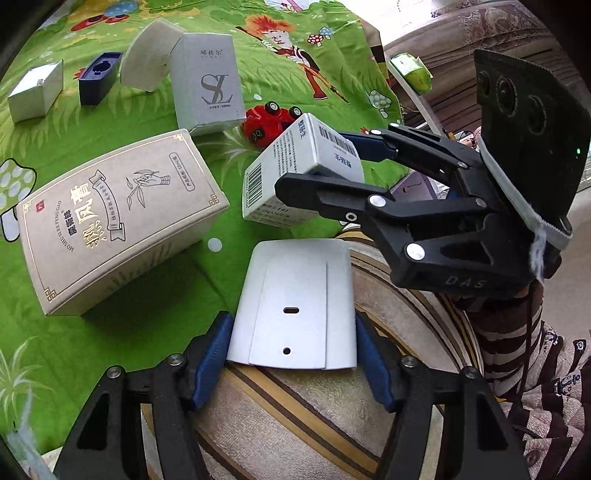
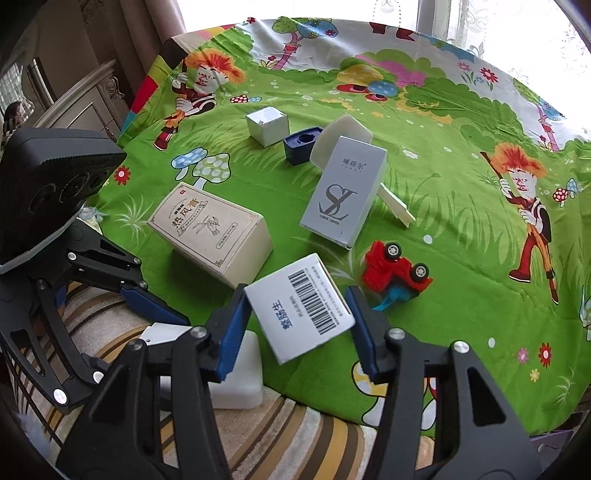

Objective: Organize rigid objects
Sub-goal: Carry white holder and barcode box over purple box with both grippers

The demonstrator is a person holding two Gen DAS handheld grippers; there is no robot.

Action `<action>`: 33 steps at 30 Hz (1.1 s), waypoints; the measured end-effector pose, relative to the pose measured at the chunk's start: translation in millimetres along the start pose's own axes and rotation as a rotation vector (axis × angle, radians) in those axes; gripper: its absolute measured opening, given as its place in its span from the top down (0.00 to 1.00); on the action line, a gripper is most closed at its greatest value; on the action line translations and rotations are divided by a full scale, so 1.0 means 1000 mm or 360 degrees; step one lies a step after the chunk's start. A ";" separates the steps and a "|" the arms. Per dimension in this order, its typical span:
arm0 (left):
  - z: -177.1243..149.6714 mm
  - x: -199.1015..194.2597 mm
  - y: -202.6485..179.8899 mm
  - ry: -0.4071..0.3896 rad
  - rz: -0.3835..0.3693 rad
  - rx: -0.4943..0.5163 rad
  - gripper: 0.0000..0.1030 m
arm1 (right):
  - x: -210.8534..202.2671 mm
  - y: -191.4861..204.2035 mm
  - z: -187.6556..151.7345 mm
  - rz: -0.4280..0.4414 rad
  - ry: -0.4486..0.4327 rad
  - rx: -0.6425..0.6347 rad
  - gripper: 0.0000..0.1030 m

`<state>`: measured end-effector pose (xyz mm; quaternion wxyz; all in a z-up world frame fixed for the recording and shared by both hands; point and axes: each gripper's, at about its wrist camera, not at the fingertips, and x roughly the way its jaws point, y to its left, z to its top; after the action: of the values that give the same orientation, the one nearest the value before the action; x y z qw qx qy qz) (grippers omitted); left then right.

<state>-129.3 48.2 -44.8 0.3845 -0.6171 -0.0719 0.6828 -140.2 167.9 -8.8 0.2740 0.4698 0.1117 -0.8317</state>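
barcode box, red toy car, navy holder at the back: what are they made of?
Barcode box: looks like coated paperboard, matte white, with sharp folded edges and printed text.
Red toy car: likely moulded plastic, glossy, with highlights on the body and pale wheels.
Navy holder: probably plastic or flocked foam, dull finish; too small to tell.

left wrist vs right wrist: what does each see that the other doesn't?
Left wrist only: the flat white box's slotted face between the left gripper's jaws, a striped sleeve, and a green item off the cloth.

Right wrist only: the window behind the table, and the toy's blue part.

Both: barcode box between the right gripper's jaws, beige box, SL box, red toy car, navy tray.
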 end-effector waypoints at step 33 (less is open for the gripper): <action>-0.017 0.017 -0.111 -0.0232 -0.0037 0.0073 0.36 | -0.132 -0.091 -0.126 -0.0356 -0.0212 0.0635 0.47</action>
<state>-64.6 129.0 1.4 0.4001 -0.5558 -0.0911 0.7230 -46.6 345.4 28.7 0.0886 0.4434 -0.0218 -0.8917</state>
